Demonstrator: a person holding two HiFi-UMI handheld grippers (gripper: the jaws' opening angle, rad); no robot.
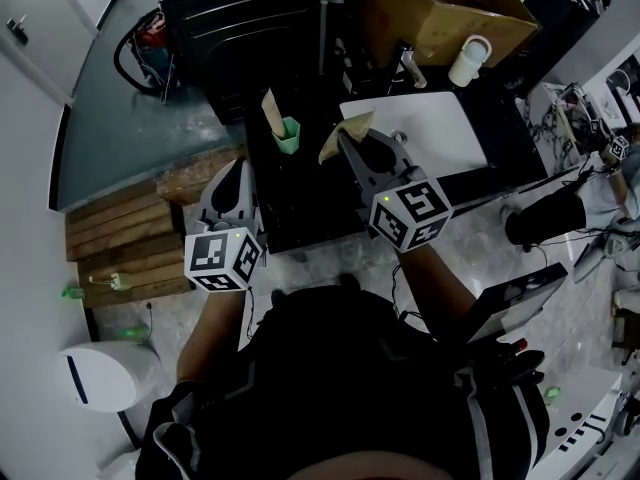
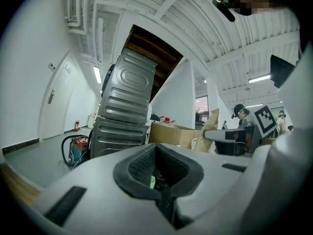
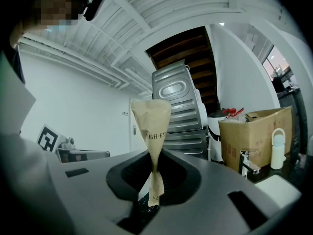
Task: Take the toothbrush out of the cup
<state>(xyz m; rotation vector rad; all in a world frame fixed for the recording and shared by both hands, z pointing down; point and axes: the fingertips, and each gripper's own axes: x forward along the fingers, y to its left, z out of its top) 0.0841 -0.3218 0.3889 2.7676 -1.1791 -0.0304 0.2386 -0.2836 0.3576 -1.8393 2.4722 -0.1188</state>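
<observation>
A small green cup [image 1: 288, 135] stands on the black counter [image 1: 300, 218] with a paper-wrapped toothbrush [image 1: 271, 111] sticking up out of it. My right gripper [image 1: 348, 141] is to the right of the cup, shut on a second paper-wrapped toothbrush [image 1: 343, 134]. In the right gripper view that brown wrapper [image 3: 152, 126] rises upright from between the jaws of the right gripper [image 3: 154, 199]. My left gripper [image 1: 240, 171] hangs short of the cup at the counter's left edge, shut and empty. In the left gripper view the left gripper [image 2: 161, 190] shows a sliver of the green cup [image 2: 152, 182] through its notch.
A white sink [image 1: 440, 128] with a faucet [image 1: 410, 68] lies right of the counter. A white bottle [image 1: 468, 60] and a cardboard box [image 1: 440, 8] sit behind it. A grey metal appliance [image 1: 250, 8] stands at the back. A wooden pallet [image 1: 130, 238] is on the floor at the left.
</observation>
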